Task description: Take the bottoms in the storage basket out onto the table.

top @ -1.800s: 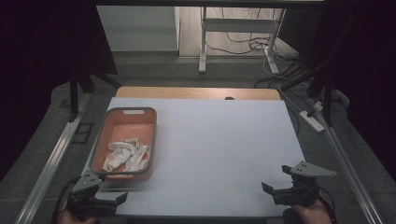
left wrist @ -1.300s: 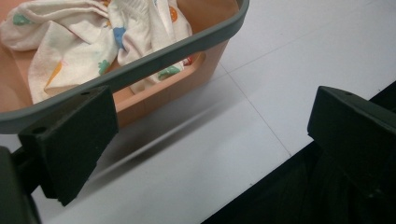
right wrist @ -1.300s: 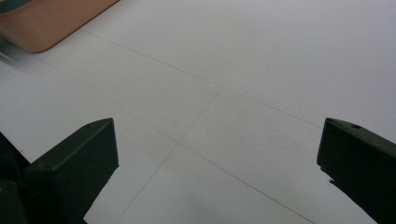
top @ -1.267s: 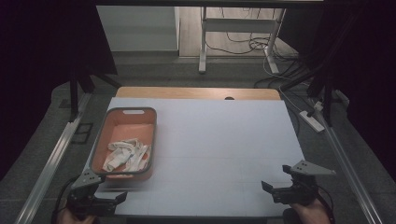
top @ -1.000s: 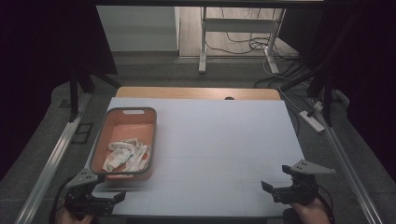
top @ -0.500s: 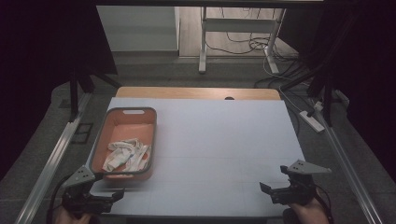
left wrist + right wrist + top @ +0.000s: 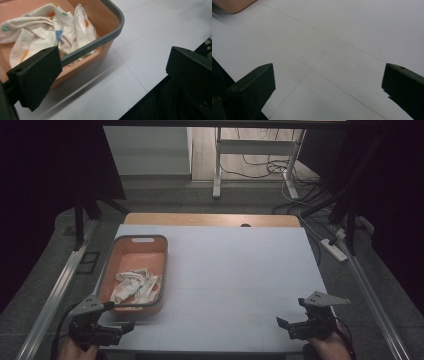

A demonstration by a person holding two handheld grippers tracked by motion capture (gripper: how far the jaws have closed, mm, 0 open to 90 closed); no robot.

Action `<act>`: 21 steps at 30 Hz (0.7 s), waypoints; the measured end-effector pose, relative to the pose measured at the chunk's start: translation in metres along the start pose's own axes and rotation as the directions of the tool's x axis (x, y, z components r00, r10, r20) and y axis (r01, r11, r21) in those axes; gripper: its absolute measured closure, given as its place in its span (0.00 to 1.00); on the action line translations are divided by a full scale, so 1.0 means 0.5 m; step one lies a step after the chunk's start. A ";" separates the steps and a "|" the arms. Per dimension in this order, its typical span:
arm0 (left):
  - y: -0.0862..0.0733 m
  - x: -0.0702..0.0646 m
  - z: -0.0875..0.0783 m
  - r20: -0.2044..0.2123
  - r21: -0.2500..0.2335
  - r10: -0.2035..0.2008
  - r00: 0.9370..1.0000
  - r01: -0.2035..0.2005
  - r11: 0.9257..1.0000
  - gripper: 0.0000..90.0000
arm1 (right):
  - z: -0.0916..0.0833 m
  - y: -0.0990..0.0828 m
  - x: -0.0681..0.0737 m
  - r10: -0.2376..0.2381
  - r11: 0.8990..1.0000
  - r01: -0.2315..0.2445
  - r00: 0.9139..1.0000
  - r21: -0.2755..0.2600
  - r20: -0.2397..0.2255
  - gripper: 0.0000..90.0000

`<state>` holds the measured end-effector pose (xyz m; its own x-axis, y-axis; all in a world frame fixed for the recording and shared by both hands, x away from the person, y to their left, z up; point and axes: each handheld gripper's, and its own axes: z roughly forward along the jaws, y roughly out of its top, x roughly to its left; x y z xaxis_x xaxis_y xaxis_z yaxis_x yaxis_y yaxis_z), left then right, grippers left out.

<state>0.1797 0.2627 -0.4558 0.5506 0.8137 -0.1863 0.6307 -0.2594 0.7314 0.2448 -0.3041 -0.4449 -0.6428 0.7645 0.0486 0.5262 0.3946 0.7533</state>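
Note:
An orange tub [image 7: 150, 247] with a grey rim sits on the left of the white table [image 7: 240, 270]. Crumpled white cloths with coloured prints [image 7: 136, 285] lie in its near half. My left gripper [image 7: 122, 326] is low at the table's front left corner, just in front of the tub's near wall, jaws wide apart and empty. In the left gripper view the tub's corner [image 7: 110, 32] and the cloths [image 7: 47, 32] lie just ahead of my left gripper [image 7: 112, 75]. My right gripper [image 7: 285, 324] hovers open at the front right; my right gripper [image 7: 327, 85] has bare table between its jaws.
A wooden strip [image 7: 210, 219] runs along the table's far edge. Metal rails [image 7: 55, 290] flank the table on both sides. Behind it are desk legs and cables on the floor [image 7: 260, 167], and a power strip [image 7: 336, 249] to the right.
My left gripper has drifted slightly down and toward the table's front edge. The right gripper has barely shifted. Tub and cloths are unmoved.

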 end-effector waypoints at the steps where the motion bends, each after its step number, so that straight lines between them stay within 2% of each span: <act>1: 0.000 0.000 0.000 0.000 0.000 0.000 1.000 0.000 1.000 0.01 | 0.000 0.000 0.000 0.000 1.000 0.000 1.000 0.000 0.000 0.00; 8: 0.010 0.003 0.009 0.008 0.025 -0.006 1.000 0.006 1.000 0.02 | 0.002 0.001 0.003 -0.013 1.000 0.013 1.000 0.012 0.004 0.00; 21: 0.033 0.011 0.014 0.009 0.009 -0.007 1.000 0.007 1.000 0.02 | 0.002 0.001 0.003 -0.013 1.000 0.013 1.000 0.011 0.005 0.00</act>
<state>0.1969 0.2591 -0.4494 0.5513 0.8106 -0.1974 0.6392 -0.2583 0.7243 0.2447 -0.3023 -0.4454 -0.6467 0.7619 0.0361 0.5242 0.4096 0.7466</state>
